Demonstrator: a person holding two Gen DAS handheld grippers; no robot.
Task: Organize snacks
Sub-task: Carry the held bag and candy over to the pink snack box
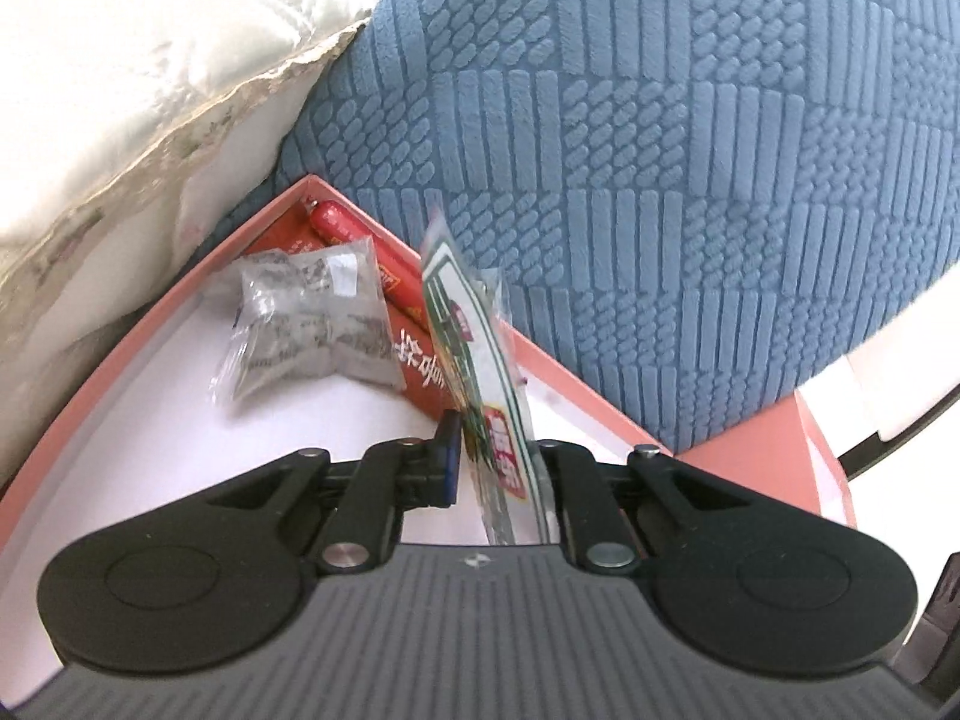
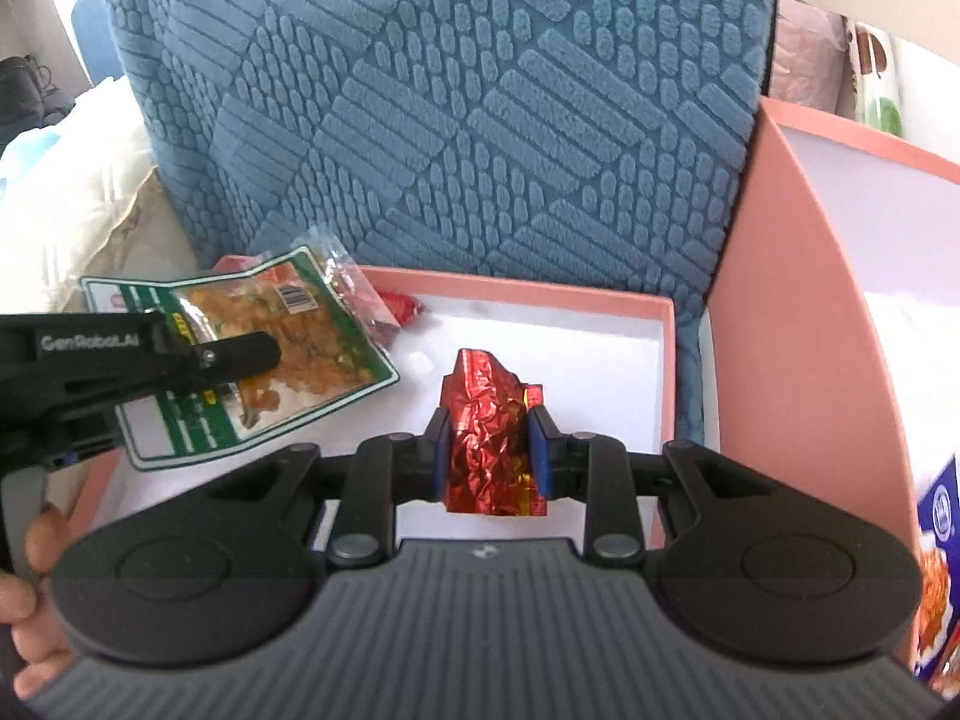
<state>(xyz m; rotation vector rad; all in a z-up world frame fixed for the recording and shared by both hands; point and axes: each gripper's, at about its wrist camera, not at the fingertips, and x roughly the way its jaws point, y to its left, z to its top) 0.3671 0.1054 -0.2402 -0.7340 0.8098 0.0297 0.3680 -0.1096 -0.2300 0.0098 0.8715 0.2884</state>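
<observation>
My left gripper is shut on a green-edged clear snack packet and holds it edge-on over the pink box. In the box lie a red sausage stick, a clear grey packet and a red packet. In the right wrist view the left gripper holds the same packet over the box's left part. My right gripper is shut on a crumpled red foil snack above the box's white floor.
A blue textured cushion stands behind the box. A pink lid stands upright at the right, with a blue snack packet by it. Pale bedding lies left of the box. A hand grips the left tool.
</observation>
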